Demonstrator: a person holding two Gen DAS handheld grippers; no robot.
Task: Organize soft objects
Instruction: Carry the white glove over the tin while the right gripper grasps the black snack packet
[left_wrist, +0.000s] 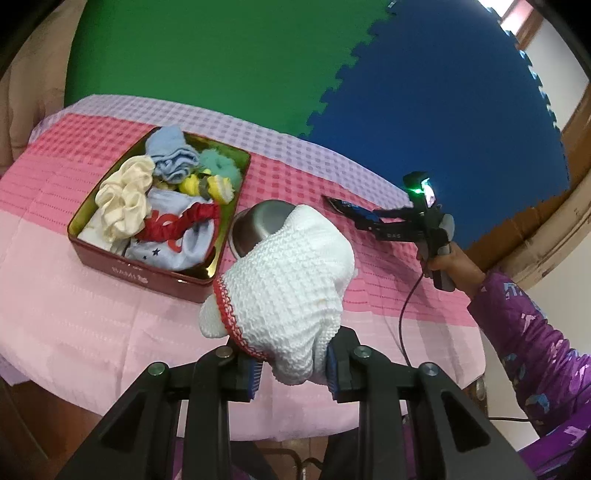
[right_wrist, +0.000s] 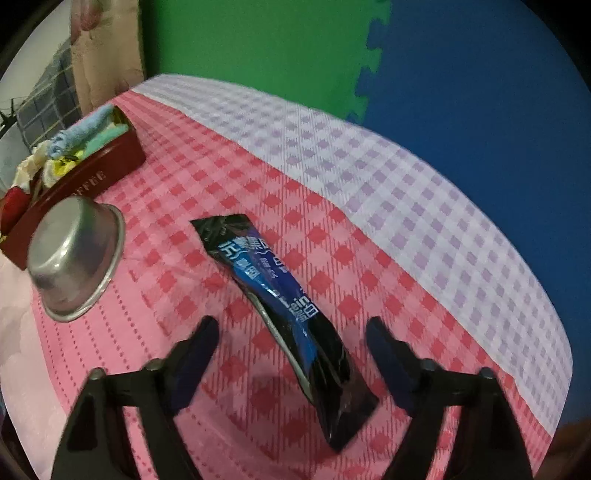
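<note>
One knit cap (left_wrist: 291, 291) hung pinched in the left hand-held gripper (left_wrist: 293, 373), just beside the tin (left_wrist: 122, 266); best lifted over its rim before releasing. Right hand-held gripper (right_wrist: 291, 354) straddled a packet (right_wrist: 280, 306), spread.

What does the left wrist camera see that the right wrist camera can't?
Only the left wrist view shows the white knitted cloth pinched in the left tongs, the person's purple sleeve, and the right tongs from outside.

Only the right wrist view shows the writing on the dark packet lying between the open right tongs.

Both show the red tin of soft things, the metal bowl and the checked tablecloth.
</note>
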